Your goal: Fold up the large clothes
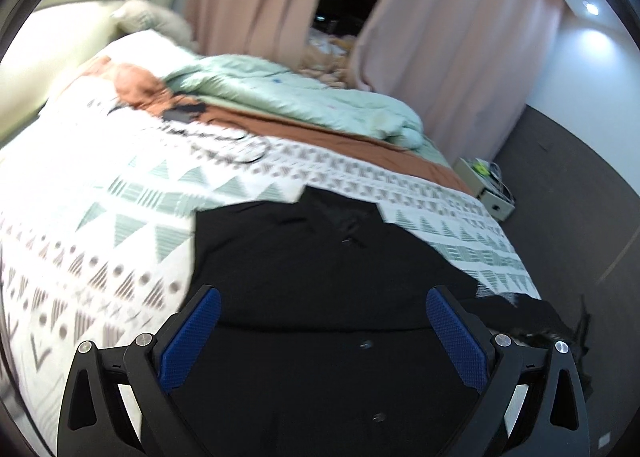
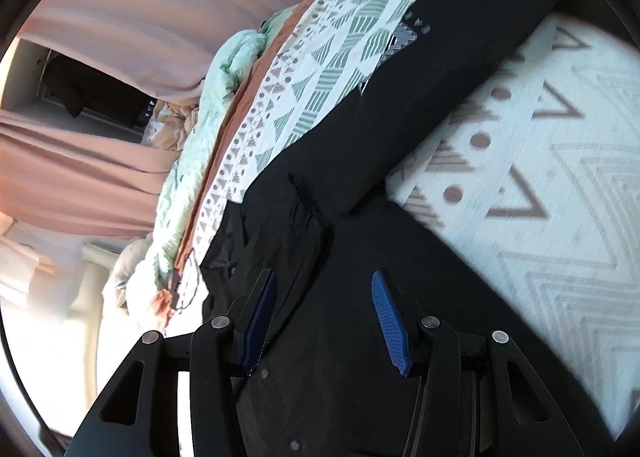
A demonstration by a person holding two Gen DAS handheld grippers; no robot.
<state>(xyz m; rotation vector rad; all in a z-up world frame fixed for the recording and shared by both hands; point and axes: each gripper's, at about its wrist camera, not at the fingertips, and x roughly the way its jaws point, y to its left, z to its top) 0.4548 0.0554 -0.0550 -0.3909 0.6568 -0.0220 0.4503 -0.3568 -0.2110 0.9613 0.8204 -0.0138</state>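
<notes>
A large black garment (image 1: 320,257) with small buttons lies spread on the patterned bedspread (image 1: 120,197). My left gripper (image 1: 323,293) hovers just above it, jaws wide open, blue pads (image 1: 192,337) far apart with nothing pressed between them. In the right wrist view the same black garment (image 2: 440,57) runs diagonally across the bedspread (image 2: 540,177), one long part reaching toward the top right. My right gripper (image 2: 324,275) is close over a creased part of the cloth, jaws partly apart, and the pads (image 2: 390,321) do not pinch any fabric.
A crumpled mint-green quilt (image 1: 300,97) and an orange-brown sheet lie along the far side of the bed. A dark device with a cable (image 1: 184,113) rests on the bedspread. Pink curtains (image 1: 460,57) hang behind. A small bedside box (image 1: 486,189) stands on the dark floor (image 1: 580,197).
</notes>
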